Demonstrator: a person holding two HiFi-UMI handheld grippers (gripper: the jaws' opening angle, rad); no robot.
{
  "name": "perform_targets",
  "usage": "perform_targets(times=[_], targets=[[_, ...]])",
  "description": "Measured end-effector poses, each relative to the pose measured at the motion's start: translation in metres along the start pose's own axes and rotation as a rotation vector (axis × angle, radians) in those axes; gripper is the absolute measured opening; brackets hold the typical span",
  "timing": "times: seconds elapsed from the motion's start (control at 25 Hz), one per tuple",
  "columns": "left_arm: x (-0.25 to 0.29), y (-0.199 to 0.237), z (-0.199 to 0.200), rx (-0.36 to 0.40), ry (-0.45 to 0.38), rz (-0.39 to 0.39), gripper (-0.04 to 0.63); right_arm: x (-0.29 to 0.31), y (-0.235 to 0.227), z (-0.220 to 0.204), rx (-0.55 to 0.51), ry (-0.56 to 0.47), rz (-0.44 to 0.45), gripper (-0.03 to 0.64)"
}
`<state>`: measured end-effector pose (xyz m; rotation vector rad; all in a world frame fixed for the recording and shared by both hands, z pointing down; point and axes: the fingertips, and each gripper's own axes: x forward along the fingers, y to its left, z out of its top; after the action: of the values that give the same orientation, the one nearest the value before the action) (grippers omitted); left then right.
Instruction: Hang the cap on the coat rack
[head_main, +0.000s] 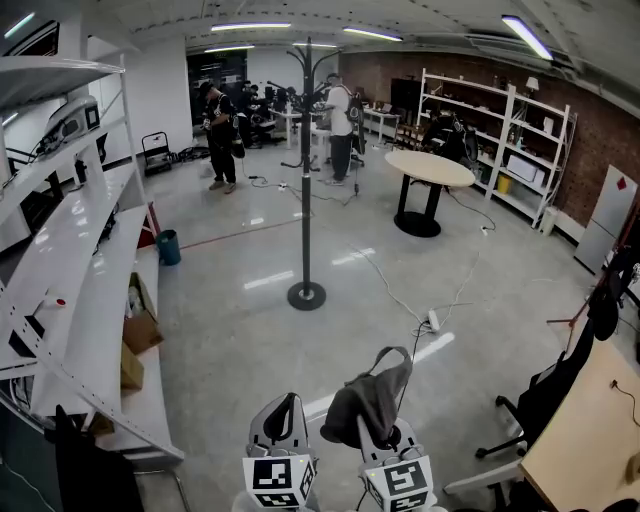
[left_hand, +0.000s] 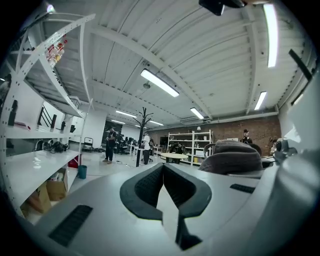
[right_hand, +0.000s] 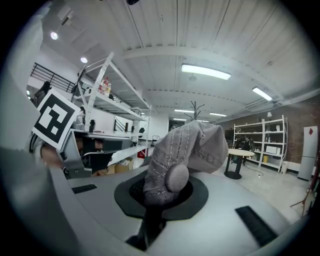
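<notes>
Right hand-held gripper is clamped on the grey cap, pinching the fabric right by its little round button, so the cap bunches up above the jaws. Left hand-held gripper is just to the left of it, jaws pressed together with nothing in them. The black coat rack stands well ahead of both, out on the floor.

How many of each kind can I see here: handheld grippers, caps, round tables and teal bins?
Grippers: 2, the left gripper and the right gripper
Grey cap: 1
Round table: 1
Teal bin: 1
Total: 5
</notes>
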<state>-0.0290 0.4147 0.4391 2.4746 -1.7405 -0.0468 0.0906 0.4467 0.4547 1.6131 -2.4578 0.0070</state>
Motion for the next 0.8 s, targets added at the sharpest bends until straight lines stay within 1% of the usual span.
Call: perform_targets(times=[0.12,0.28,0.48,0.64,0.8], targets=[[0.019,0.008,0.002,0.004,-0.009,-0.003,0.003,0.017,-0.012,-0.003,-0.012,0.006,-0.023,0.02],[0.047,0.024,0.01,0.008,-0.027,-0.003,0.003,0.045,-0.021,0.005,-0.023,-0.007,-0.036,0.02],[0.086,0.044,0.013,0.01,-0.02,0.001,0.003,0.091,-0.033,0.014,-0.042,-0.019,-0.028,0.02],[0.118,0.054,0.02,0.019,-0.015,0.004,0.003,0.124,-0.047,0.019,-0.023,-0.011,-0.016,0.02],[0.15,0.08,0.028,0.034,-0.016,0.012,0.003,0.169,-0.051,0.031,-0.013,-0.02,-0.006,0.02]])
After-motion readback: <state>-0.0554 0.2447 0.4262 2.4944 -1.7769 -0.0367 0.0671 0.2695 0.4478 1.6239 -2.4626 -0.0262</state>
